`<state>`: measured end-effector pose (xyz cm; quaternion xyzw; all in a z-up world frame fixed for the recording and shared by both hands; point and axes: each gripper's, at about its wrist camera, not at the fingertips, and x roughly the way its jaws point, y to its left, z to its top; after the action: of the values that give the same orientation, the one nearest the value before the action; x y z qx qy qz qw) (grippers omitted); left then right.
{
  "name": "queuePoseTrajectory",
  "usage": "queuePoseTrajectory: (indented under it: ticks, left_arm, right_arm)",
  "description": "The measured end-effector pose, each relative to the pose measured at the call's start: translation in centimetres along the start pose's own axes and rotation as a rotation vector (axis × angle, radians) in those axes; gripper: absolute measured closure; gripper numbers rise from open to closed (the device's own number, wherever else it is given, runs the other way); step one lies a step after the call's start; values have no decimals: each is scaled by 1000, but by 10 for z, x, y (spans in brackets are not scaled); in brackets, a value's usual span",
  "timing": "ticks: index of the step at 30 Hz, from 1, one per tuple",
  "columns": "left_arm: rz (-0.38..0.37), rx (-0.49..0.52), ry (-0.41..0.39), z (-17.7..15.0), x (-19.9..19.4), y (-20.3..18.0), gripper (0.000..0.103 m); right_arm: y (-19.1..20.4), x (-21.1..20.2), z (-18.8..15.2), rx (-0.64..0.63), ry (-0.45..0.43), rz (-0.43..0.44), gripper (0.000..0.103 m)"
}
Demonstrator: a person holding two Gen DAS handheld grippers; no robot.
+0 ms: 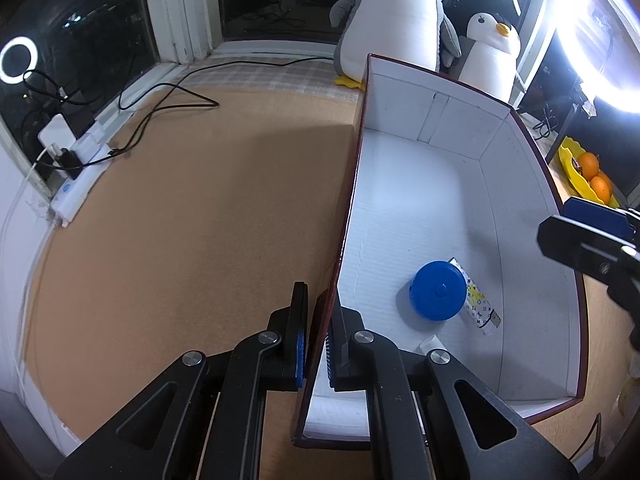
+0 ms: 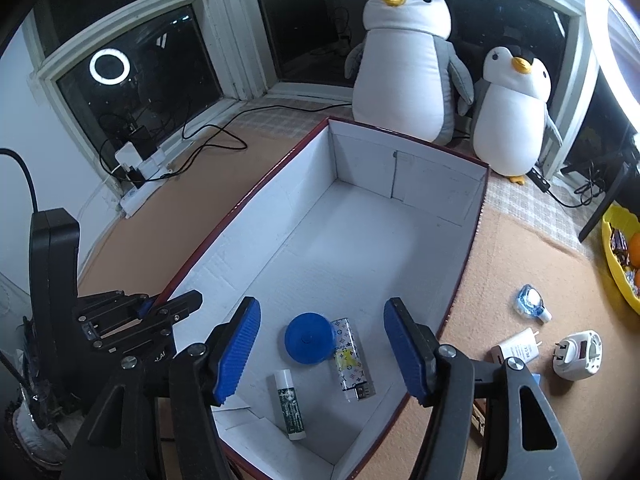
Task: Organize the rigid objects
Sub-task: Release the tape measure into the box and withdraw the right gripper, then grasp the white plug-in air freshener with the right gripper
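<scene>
Over the box (image 2: 400, 216), my right hand-held gripper (image 2: 324, 350) is hanging open (nothing between its pads), while my left hand-held gripper (image 1: 318, 334) is pinching the wall, steadying it for drops.

box (image 2: 436, 184): I count one
things in box: three, blue disc (image 2: 310, 339), lighter (image 2: 352, 358), tube (image 2: 289, 404)
plugs beside box: three (image 2: 578, 354)
penguins: two (image 2: 408, 60)

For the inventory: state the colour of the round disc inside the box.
Solid blue disc; clearest in the right wrist view.

box (image 2: 436, 184): matt white cardboard | penguins (image 2: 404, 68): soft plush | disc (image 2: 310, 338): smooth plastic
</scene>
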<state>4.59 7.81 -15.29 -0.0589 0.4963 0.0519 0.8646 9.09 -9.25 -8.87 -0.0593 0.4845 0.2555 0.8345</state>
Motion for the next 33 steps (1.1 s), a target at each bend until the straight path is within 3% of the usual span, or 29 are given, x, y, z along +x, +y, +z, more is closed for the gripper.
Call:
queuePoseTrajectory:
  ticks: [10,17,28,33]
  left_arm:
    - [-6,47,17,1,3,-2,97]
    - [-15,75,32,1,6,-2,97]
    - [-18,128,38,3,4,-5,97]
    - [-21,141,44,3,4,-6,97]
  right_arm:
    - [-36,-22,-8,120,-36,-33,42]
    - [-82,-40,-21,252,-62,-89,42]
    - [-195,-74,-65,564,-105,-242,42]
    - [-245,-72,-84,732,-101,-235,42]
